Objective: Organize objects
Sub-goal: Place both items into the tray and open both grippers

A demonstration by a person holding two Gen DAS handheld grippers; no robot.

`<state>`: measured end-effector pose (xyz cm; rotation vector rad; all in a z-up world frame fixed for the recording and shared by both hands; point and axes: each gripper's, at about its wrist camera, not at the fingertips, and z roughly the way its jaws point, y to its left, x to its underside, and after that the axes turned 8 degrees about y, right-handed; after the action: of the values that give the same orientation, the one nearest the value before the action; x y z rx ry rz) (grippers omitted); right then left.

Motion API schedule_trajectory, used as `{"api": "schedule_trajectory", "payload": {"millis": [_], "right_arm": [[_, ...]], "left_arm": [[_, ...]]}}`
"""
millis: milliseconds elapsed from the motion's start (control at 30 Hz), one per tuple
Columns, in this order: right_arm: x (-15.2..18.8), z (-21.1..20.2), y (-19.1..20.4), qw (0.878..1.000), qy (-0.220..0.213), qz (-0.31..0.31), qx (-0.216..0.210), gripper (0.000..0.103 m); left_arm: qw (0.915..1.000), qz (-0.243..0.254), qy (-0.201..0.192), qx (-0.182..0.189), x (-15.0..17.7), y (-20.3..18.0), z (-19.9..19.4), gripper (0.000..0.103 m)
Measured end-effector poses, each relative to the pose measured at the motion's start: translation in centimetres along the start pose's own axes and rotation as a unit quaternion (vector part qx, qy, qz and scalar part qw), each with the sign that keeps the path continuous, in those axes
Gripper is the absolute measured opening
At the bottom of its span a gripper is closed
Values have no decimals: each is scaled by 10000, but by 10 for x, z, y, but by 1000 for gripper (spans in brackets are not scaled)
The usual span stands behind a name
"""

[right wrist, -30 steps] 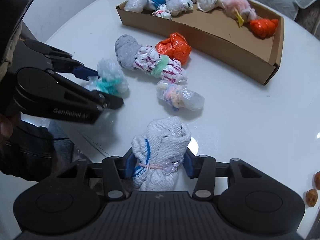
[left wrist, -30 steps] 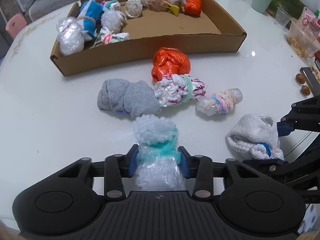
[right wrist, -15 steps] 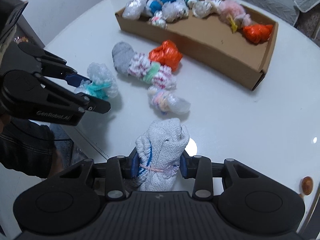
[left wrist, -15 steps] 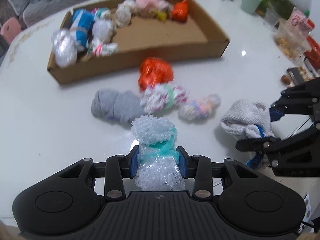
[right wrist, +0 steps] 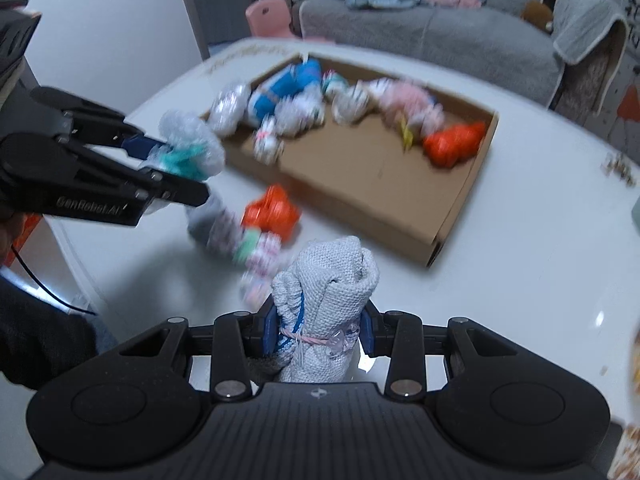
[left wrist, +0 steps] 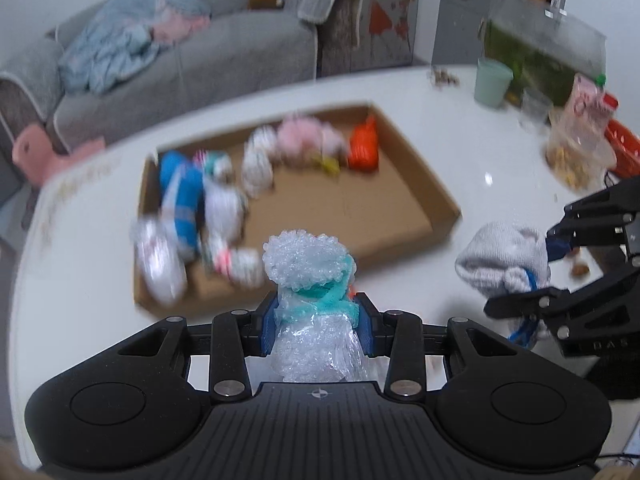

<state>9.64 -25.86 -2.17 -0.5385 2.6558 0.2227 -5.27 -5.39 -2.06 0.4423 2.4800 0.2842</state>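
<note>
The bubble-wrap bundle (left wrist: 310, 308), tied round its middle with a teal band, sits clamped between the blue pads of the left gripper (left wrist: 316, 322), its crinkled head standing up past the fingertips and well clear of the table (left wrist: 472, 160); in the right wrist view the same bundle (right wrist: 188, 152) shows pinched in that gripper's (right wrist: 176, 168) black fingers, off to the left and ahead of the right gripper; the right gripper (right wrist: 320, 328) is closed on a white knitted cloth roll (right wrist: 328, 304), bound with a pink elastic and showing a blue stripe, which rises upright between its pads; from the left wrist view that roll (left wrist: 504, 260) hangs to the right, held in the right gripper (left wrist: 532, 272); ahead of both grippers lies the cardboard tray (left wrist: 400, 216), open-topped, with a row of blurred bundles along its far and left sides, among them a blue roll (left wrist: 180, 196), a pink fluffy one (left wrist: 304, 140) and an orange bag (left wrist: 362, 150); between the right gripper and the tray, on the table, lie a second orange bundle (right wrist: 272, 212), a grey roll (right wrist: 204, 220) and a striped white bundle (right wrist: 256, 248), all smeared by motion blur; beyond the table stands a grey sofa (left wrist: 180, 60); a pale green cup (left wrist: 492, 86) sits far right.
</note>
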Motion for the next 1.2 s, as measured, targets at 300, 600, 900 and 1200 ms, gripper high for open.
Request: {"api": "schedule_trajectory", "payload": {"millis": [300,600,900,1200], "right_arm": [[-67,-5,-37,9978,-655,92,57,35],[-130,53,-63,9980,-612,83,-131,35],[-150,97,-72,9992,-272,-69,-275,35],[-160,120,-70,9989,-148,-257,-352,36]], "left_arm": [[9995,153,-290,-17,-72,13,40,45],[9995,299,-78,-98,-101,32,114,45],[9987,511,91,-9,-96,33,154,45],[9992,391,104,-53,-91,48,162,48]]}}
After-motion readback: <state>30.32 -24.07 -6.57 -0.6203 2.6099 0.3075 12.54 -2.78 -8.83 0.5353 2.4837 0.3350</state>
